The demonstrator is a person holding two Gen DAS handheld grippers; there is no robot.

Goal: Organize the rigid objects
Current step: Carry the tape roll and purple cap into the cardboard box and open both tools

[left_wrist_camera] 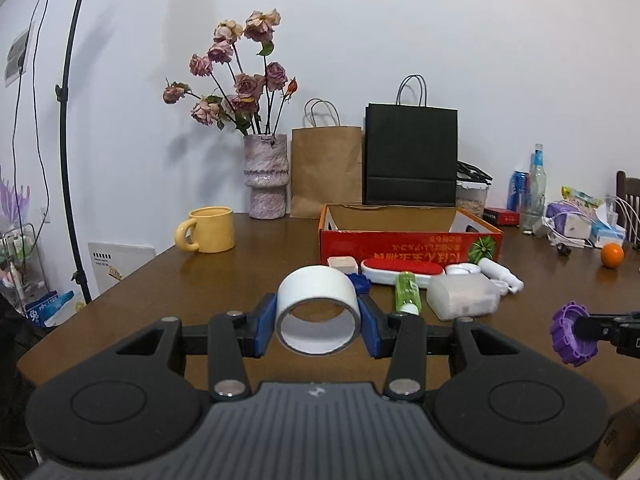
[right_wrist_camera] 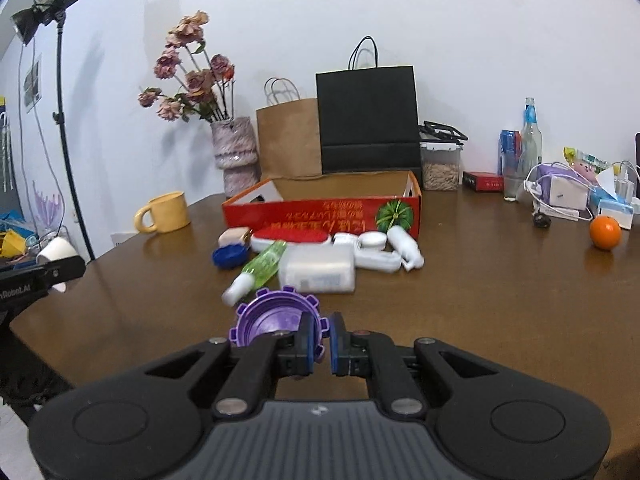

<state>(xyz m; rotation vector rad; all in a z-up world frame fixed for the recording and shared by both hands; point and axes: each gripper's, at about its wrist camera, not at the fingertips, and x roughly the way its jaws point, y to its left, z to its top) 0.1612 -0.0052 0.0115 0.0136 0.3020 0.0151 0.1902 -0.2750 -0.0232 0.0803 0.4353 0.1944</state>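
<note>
carrying step: left tool [left_wrist_camera: 318,322] clamped on white tape roll [left_wrist_camera: 316,306] at lower centre, right tool [right_wrist_camera: 320,346] pinching purple lid [right_wrist_camera: 276,318] by its rim. next, probably: forward over the clutter to red box [right_wrist_camera: 320,216], mid-frame on table [right_wrist_camera: 500,300], then release inside.

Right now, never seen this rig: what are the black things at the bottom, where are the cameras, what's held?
Each picture comes from a fisheye camera on a hand-held two-finger gripper, looking along its fingers. The left gripper clamps a white roll of tape. The right gripper pinches the rim of a purple notched plastic lid. Ahead on the brown wooden table lie small white and green items before an open red cardboard box, apparently the destination. A yellow mug and an orange stand apart.
</note>
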